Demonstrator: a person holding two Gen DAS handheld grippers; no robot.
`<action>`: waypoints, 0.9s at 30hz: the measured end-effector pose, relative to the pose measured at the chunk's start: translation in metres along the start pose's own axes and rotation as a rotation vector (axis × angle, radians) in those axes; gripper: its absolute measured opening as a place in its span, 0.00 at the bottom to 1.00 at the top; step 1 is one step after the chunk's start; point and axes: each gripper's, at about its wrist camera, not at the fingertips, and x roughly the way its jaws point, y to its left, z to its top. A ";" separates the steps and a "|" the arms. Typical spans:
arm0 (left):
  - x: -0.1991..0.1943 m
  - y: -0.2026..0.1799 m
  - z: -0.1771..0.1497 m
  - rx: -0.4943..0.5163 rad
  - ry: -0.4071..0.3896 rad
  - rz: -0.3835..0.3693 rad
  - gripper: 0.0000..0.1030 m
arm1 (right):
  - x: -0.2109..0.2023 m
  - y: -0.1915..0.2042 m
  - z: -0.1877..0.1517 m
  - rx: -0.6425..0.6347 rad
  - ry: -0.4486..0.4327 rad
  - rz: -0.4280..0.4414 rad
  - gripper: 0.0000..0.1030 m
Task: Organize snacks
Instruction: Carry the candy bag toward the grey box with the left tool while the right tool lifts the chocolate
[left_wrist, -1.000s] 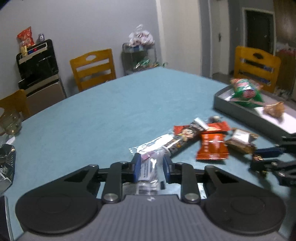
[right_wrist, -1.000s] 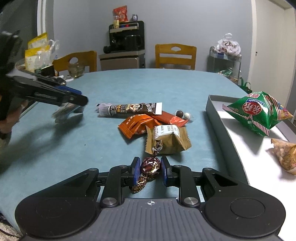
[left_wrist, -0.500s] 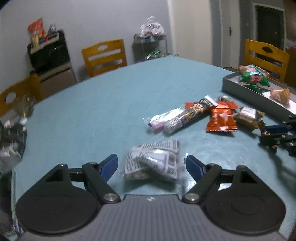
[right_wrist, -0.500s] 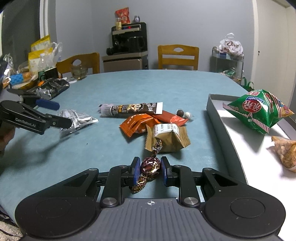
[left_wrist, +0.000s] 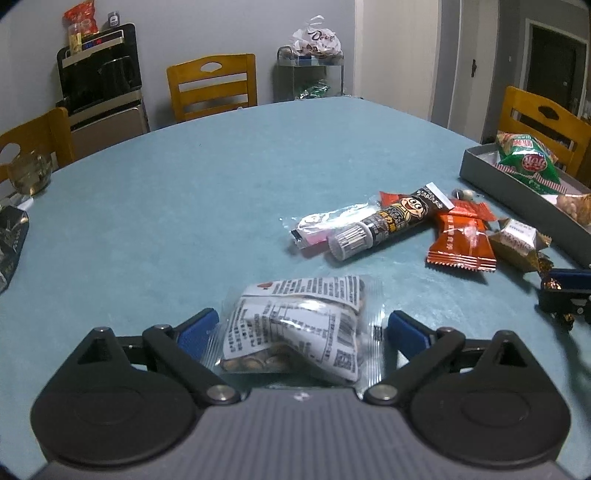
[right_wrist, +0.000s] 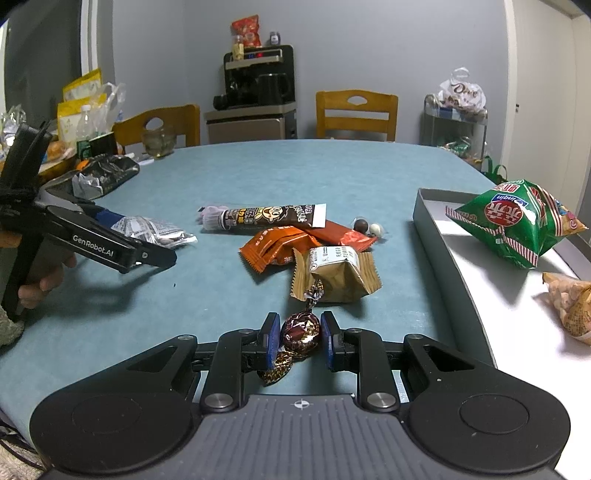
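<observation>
My left gripper (left_wrist: 301, 328) is open, its blue pads on either side of a clear printed snack packet (left_wrist: 299, 328) that lies on the teal table (left_wrist: 184, 206). The packet also shows in the right wrist view (right_wrist: 155, 230), beside the left gripper (right_wrist: 147, 249). My right gripper (right_wrist: 298, 338) is shut on a brown foil-wrapped candy (right_wrist: 300, 334) just above the table. A dark snack tube (right_wrist: 266, 217), orange packets (right_wrist: 277, 245) and a tan wrapped cake (right_wrist: 336, 271) lie ahead. A grey tray (right_wrist: 436, 236) on the right holds a green chip bag (right_wrist: 517, 219).
Two small round candies (right_wrist: 367, 226) lie beside the orange packets. A clear pink-filled packet (left_wrist: 325, 225) lies against the tube. A dark foil bag (right_wrist: 107, 175) and a glass jar (right_wrist: 159, 138) sit at the table's far left. Wooden chairs (right_wrist: 356, 114) stand around the table.
My left gripper opened and let go of the printed packet, which now lies on the table between its pads. The right gripper stayed shut on the candy, nearly still.
</observation>
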 end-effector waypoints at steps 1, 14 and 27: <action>-0.001 0.001 -0.001 -0.007 -0.001 -0.006 0.92 | 0.000 0.000 0.000 0.001 0.001 0.000 0.25; -0.009 -0.002 -0.004 -0.001 -0.032 -0.056 0.73 | 0.001 0.000 0.002 0.002 -0.003 -0.006 0.25; -0.022 -0.008 0.000 0.015 -0.085 -0.063 0.71 | -0.009 0.002 0.005 -0.017 -0.038 0.007 0.25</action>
